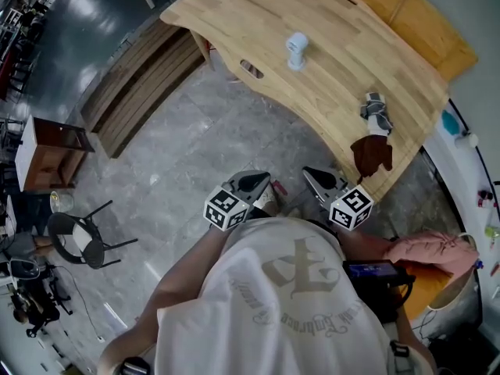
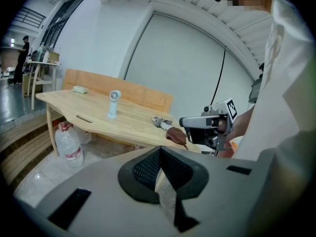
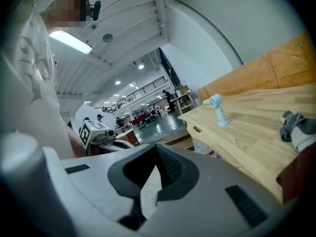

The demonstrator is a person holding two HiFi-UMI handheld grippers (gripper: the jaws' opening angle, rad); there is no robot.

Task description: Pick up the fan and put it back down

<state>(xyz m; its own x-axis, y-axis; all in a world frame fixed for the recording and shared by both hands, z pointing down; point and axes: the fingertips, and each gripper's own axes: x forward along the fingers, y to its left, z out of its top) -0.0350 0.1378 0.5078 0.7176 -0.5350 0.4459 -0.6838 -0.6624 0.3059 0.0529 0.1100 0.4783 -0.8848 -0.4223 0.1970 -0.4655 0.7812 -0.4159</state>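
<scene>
Head view, fan (image 1: 296, 51) upright on table (image 1: 234, 14), grey bundle (image 1: 376, 112) and brown rag (image 1: 371, 155) nearer, left gripper (image 1: 251, 183) and right gripper (image 1: 320, 181) closed, empty

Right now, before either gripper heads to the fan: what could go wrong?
1. The fan stands upright on its slim handle on the table; a glancing jaw could tip it.
2. The left gripper and right gripper are both shut and empty; unless opened first, they would likely shove the fan.
3. A grey bundle and brown piece lie at the table's near edge; a low right-side reach could sweep them off.
</scene>
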